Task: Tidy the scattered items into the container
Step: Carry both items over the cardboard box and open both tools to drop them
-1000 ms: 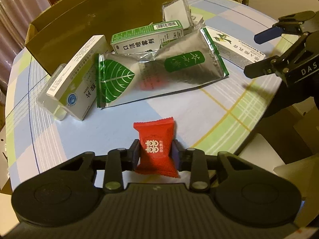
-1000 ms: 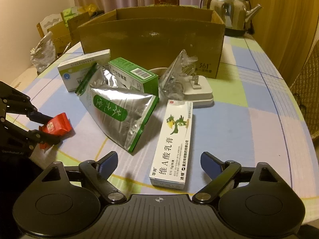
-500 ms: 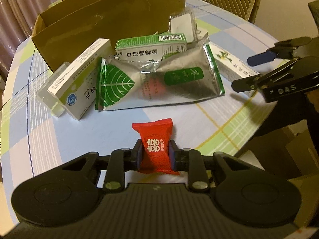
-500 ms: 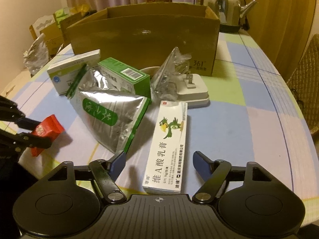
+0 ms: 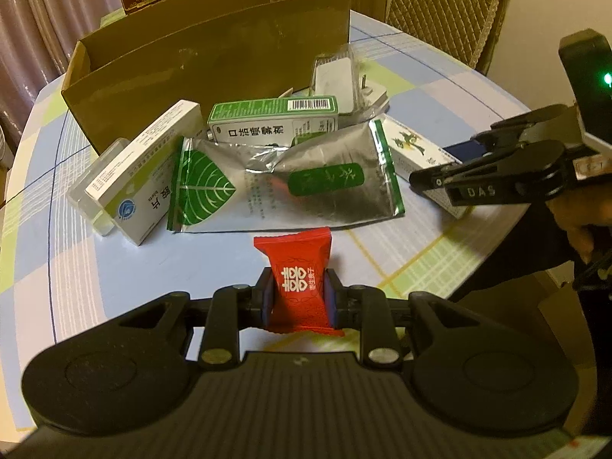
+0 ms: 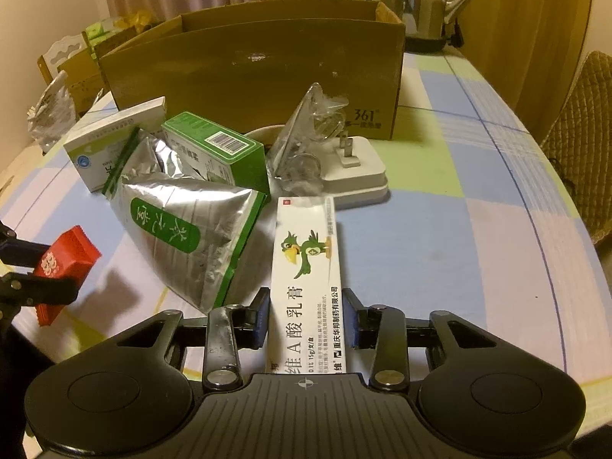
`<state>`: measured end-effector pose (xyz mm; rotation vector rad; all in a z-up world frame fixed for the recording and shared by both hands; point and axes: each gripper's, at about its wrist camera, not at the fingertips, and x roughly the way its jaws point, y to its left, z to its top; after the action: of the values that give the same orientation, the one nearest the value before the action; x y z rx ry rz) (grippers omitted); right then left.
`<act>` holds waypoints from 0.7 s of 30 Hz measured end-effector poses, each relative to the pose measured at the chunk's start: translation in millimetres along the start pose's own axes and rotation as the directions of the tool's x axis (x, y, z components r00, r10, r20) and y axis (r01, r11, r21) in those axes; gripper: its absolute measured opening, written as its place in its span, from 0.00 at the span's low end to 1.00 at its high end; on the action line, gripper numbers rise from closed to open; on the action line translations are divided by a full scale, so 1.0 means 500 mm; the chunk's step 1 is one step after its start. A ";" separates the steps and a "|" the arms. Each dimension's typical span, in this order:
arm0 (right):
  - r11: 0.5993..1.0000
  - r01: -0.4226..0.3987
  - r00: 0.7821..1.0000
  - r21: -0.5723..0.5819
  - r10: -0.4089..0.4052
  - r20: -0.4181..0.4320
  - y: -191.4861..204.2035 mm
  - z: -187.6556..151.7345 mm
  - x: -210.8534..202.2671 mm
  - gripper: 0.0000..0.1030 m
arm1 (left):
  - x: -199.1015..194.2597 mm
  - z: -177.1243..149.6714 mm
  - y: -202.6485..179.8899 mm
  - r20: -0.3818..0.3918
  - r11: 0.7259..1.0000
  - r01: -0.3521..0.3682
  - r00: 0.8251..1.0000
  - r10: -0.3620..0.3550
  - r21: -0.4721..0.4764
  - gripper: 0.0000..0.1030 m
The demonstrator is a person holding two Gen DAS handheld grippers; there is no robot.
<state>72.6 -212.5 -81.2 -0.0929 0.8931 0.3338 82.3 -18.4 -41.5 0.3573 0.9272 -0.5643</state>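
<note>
The left tongs (image 5: pixel 299 300) grip a red foil candy packet (image 5: pixel 299 281), lifted above the checked surface (image 5: pixel 76 267). The right tongs (image 6: pixel 306 321) close around a long white ointment box with a green parrot (image 6: pixel 306 267), lying beside a silver tea pouch (image 6: pixel 183 229). The open brown cardboard box (image 6: pixel 252 76) stands behind.

Red candy packet (image 5: pixel 296 281), silver-and-green foil pouch (image 5: pixel 290 183), brown cardboard box (image 6: pixel 252 72), pastel checked tablecloth (image 6: pixel 478 229).

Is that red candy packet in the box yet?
Not yet. The red candy packet is pinched in the left claw, above the table, short of the cardboard box.
</note>
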 end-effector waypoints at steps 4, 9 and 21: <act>1.000 0.005 1.000 0.017 -0.005 0.015 -0.007 -0.007 -0.017 0.34 | -0.007 0.004 -0.006 0.009 1.000 -0.003 1.000 0.003 -0.008 0.21; 0.999 0.007 0.999 0.046 -0.009 0.044 -0.021 -0.009 -0.052 0.34 | -0.018 0.007 -0.009 0.019 1.000 -0.005 1.000 0.005 -0.021 0.21; 0.997 0.004 0.995 0.072 -0.011 0.101 -0.039 0.008 -0.126 0.34 | -0.066 0.034 -0.007 0.060 0.999 -0.031 0.998 0.033 -0.029 0.21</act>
<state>45.5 -245.6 -30.8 -0.0124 0.8032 0.2964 75.5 -20.1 -5.1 0.3273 0.8695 -0.5294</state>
